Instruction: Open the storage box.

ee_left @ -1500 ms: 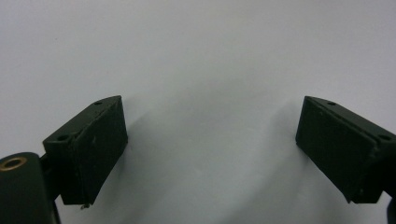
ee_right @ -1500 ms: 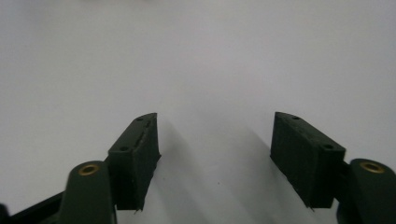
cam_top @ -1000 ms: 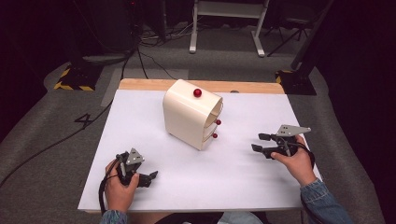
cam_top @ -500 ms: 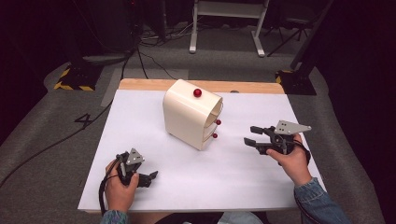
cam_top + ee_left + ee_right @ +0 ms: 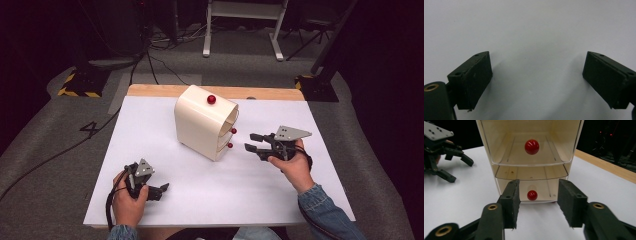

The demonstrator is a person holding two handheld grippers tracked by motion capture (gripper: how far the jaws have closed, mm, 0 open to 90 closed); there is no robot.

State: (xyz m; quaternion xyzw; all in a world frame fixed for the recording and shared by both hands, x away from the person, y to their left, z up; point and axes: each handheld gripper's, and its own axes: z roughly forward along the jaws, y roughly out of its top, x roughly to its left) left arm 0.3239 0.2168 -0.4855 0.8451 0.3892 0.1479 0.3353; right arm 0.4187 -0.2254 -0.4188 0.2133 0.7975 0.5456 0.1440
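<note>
The left black two-jaw gripper (image 5: 162, 190) rests low on the smooth white tabletop (image 5: 150, 135), jaws spread wide. Mid-table, the right black gripper (image 5: 537, 202) is held level, its rough-padded jaws half spread, just closing, nothing between them, aimed at the lower red round knob (image 5: 532, 195) of the glossy cream plastic drawer cabinet (image 5: 202, 125) with translucent drawers.

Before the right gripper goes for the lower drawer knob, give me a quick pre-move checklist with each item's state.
1. Lower knob lined up between the right gripper jaws: ok.
2. Jaws apart, nothing gripped; they have just been closing: ok.
3. Pads touching the knob: not ok, a gap remains.
4. Lower drawer shut: ok.
5. Left gripper open on the table, away from the drawer unit: ok.
</note>
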